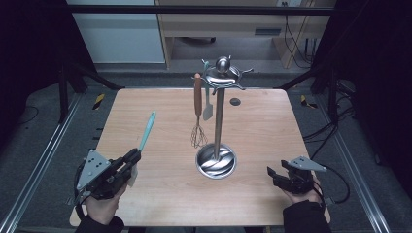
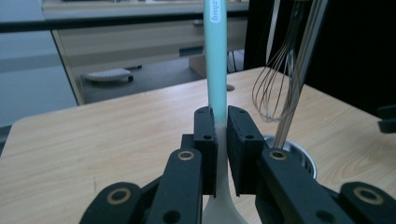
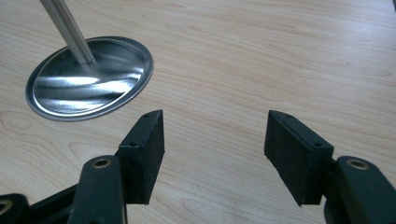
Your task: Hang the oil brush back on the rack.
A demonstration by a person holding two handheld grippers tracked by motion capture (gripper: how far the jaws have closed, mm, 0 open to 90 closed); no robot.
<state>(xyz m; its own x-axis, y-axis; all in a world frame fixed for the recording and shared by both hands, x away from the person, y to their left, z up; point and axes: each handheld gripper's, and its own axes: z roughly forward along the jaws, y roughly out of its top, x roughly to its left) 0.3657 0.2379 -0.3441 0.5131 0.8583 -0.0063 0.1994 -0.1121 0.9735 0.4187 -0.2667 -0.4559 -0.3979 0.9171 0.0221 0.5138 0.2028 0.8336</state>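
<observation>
A spatula with a teal handle [image 1: 146, 131] [image 2: 215, 60] and a pale blade is clamped in my left gripper [image 1: 132, 158] [image 2: 222, 135], which is shut on its neck and holds it above the table's front left, handle pointing away. A steel utensil stand [image 1: 217, 116] rises from a round base [image 1: 216, 161] [image 3: 88, 84] mid-table. From its top ring hang a whisk with a wooden handle [image 1: 197, 109] [image 2: 275, 79] and a small spatula [image 1: 208, 104]. My right gripper [image 1: 275, 174] [image 3: 215, 149] stays open near the front right edge, nothing between its jaws.
The wooden table [image 1: 262, 126] carries a small dark round hole [image 1: 235, 101] behind the stand. Dark metal frame rails run along both sides. A wooden desk and cables stand beyond the far edge.
</observation>
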